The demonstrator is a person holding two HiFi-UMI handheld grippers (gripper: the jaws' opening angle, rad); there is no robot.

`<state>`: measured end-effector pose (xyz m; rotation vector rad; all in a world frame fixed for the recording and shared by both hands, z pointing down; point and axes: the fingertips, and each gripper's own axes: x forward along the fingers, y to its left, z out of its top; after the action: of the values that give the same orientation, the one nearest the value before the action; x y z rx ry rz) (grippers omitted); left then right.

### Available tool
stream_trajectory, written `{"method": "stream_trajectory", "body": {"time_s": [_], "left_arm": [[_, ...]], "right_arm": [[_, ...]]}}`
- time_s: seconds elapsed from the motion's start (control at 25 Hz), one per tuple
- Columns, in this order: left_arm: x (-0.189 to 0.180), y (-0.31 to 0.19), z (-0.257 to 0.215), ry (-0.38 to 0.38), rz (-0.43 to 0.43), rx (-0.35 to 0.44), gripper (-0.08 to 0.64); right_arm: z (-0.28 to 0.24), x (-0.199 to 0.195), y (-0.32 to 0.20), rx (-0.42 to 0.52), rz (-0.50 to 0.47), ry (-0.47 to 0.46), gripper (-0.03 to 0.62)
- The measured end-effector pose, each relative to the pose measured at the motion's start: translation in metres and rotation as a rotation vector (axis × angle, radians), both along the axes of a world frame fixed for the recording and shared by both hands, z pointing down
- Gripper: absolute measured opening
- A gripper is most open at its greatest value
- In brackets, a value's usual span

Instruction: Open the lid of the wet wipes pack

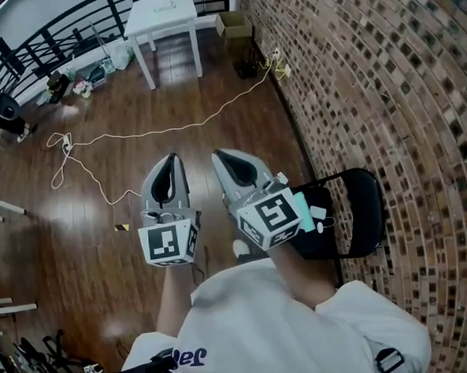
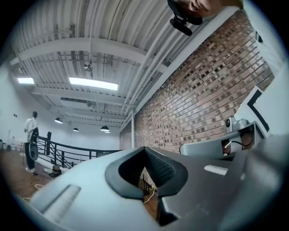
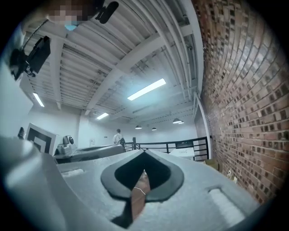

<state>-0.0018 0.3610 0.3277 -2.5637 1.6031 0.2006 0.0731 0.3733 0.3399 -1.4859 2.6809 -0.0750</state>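
Wet wipes pack shows in none of the views, so I cannot say where it lies. The left gripper [image 1: 172, 159] and the right gripper [image 1: 218, 154] are held side by side over the wooden floor [image 1: 102, 229], each with its jaws closed tip to tip on nothing. A white table [image 1: 140, 22] stands far off at twelve o'clock, a brick wall [image 1: 386, 94] runs from one to four o'clock, and a black chair [image 1: 353, 206] sits at four.

Such a pack is likely light, soft and slick-skinned, buckling under pressure, with only the hinged lid stiff. I would pin the body's edge with one gripper and catch the lid's front lip with the other.
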Motion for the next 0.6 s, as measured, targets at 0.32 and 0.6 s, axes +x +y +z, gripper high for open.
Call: {"method": "stream_trajectory", "body": {"time_s": [0.32,0.6], "left_arm": [[-0.012,-0.108,0.015,-0.028,-0.093,-0.054,0.017],[-0.060,-0.237,0.032,-0.003,-0.101,-0.055,0.017]], "right_arm": [[0.019,-0.006,-0.125,-0.062,-0.079,-0.005,-0.008],[0.048,-0.069,-0.247,-0.084,-0.134,0.029,-0.008]]}}
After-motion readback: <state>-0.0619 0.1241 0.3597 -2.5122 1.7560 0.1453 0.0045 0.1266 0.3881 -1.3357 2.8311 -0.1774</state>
